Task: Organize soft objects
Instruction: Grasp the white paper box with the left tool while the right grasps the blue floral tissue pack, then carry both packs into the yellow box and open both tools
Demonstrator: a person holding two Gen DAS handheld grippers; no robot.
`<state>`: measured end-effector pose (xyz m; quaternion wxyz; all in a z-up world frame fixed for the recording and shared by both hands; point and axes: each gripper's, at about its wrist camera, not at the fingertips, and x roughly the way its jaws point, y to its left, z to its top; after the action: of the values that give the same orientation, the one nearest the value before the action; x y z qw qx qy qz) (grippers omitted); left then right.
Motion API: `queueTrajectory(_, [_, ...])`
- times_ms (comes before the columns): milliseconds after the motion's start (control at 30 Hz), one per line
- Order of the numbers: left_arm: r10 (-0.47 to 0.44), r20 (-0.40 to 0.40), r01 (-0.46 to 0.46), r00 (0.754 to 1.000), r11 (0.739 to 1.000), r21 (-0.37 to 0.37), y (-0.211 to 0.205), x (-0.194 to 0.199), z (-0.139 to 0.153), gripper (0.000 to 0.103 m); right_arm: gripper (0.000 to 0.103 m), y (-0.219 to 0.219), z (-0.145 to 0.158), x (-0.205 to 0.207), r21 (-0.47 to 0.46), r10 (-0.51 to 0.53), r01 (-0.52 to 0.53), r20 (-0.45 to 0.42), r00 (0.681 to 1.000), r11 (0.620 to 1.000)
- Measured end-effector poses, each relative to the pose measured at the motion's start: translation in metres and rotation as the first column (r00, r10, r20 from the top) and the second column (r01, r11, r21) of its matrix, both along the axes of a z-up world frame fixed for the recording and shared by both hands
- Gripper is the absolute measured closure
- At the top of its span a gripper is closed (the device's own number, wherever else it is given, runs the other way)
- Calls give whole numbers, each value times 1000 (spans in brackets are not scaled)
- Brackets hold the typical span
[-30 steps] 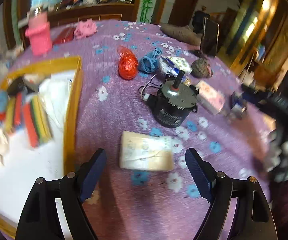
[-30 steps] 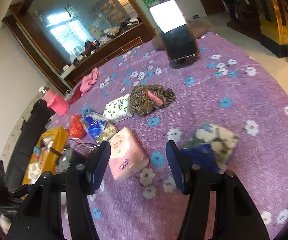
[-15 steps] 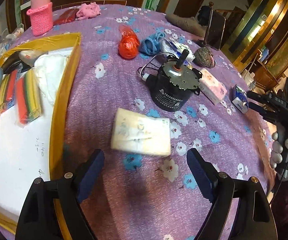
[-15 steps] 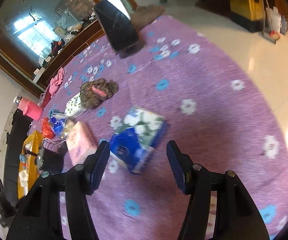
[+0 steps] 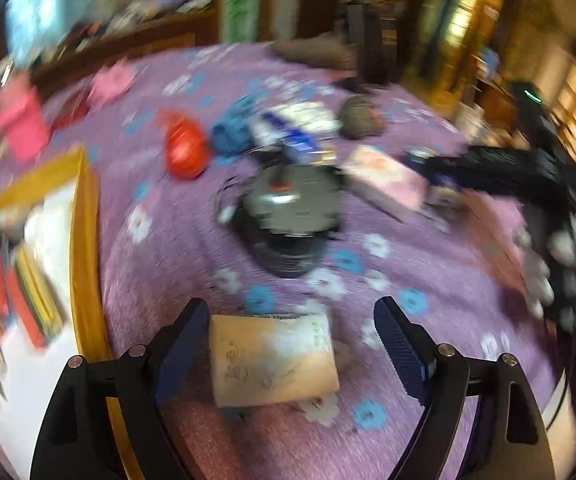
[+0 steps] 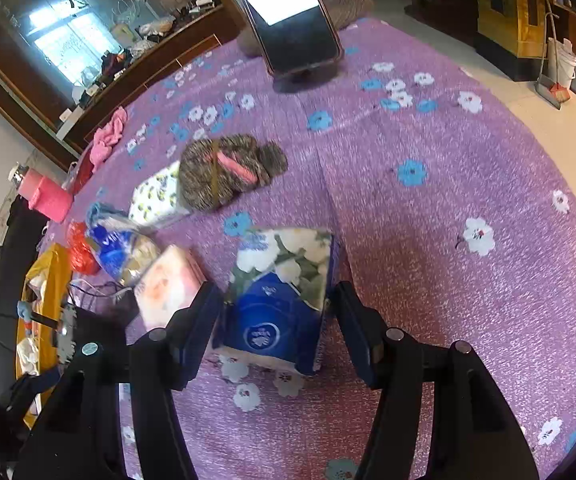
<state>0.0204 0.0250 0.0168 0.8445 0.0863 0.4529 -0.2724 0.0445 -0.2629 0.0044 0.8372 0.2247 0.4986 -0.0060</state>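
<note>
In the left wrist view my left gripper (image 5: 288,344) is open around a beige tissue pack (image 5: 272,360) lying on the purple flowered tablecloth; the left pad is close to it, the right pad apart. In the right wrist view my right gripper (image 6: 276,316) is open around a blue and floral tissue pack (image 6: 280,292), pads near both sides. A pink tissue pack (image 6: 168,284) lies just left of it. The right gripper also shows in the left wrist view (image 5: 439,168).
A yellow-rimmed tray (image 5: 84,240) with coloured items sits at left. A black motor (image 5: 288,220), a red bag (image 5: 186,150), a blue cloth (image 5: 230,130) and a brown knit item (image 6: 224,172) lie mid-table. A phone on a stand (image 6: 291,16) is at the back.
My left gripper moved forward and the beige pack now lies between its fingers. My right gripper moved in around the blue floral pack.
</note>
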Motion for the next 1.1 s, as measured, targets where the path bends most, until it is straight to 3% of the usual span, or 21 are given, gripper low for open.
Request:
queueTrajectory(100, [-83,5,82,997,993,84,-7,-8,-8,17,45,0,0,-1,-14,2,-2,13,1000,1000])
queueTrajectory(233, [-89,-9,90,996,988,125,-5,-5,-19,18,44,-1,0,-2,-9,3,-3,17,1000,1000])
queueTrajectory(300, [-81,-21,83,997,991,103,3,-4,-17,29,44,2,1,-4,-23,27,-26,21,999,999])
queueTrajectory(367, [-84,-24,86,996,994,73,7,-5,-11,54,46,11,3,-3,-80,101,-99,13,995,992])
queueTrajectory(433, [-93,-56,94,994,995,14,15,-8,-3,63,49,13,5,-7,-103,129,-127,11,992,986])
queueTrajectory(533, [-92,-36,93,995,995,29,15,-12,-1,61,49,8,5,-14,-105,138,-137,2,990,985])
queueTrajectory(600, [-94,-2,94,996,994,57,12,-14,-1,45,49,2,5,-18,-92,131,-130,3,991,987])
queueTrajectory(667, [-110,61,105,992,991,84,7,-17,3,22,49,-5,5,-22,-80,112,-111,4,994,991])
queueTrajectory(767, [-193,101,179,976,975,133,-5,-20,7,8,48,-8,5,-25,-64,114,-114,-2,994,991])
queueTrajectory(867, [-287,75,265,955,938,223,-21,-19,-5,6,48,-8,6,-25,-58,116,-116,-7,993,992])
queueTrajectory(967, [-306,22,286,952,912,295,-31,-12,-24,6,46,-7,5,-24,-53,110,-110,-3,994,992])
queueTrajectory(1000, [-299,11,280,954,908,311,-32,-10,-29,4,46,-6,5,-24,-52,107,-107,-2,994,993])
queueTrajectory(1100, [-261,-2,253,965,933,257,-27,-8,-28,22,45,-5,5,-23,-40,103,-103,0,995,994])
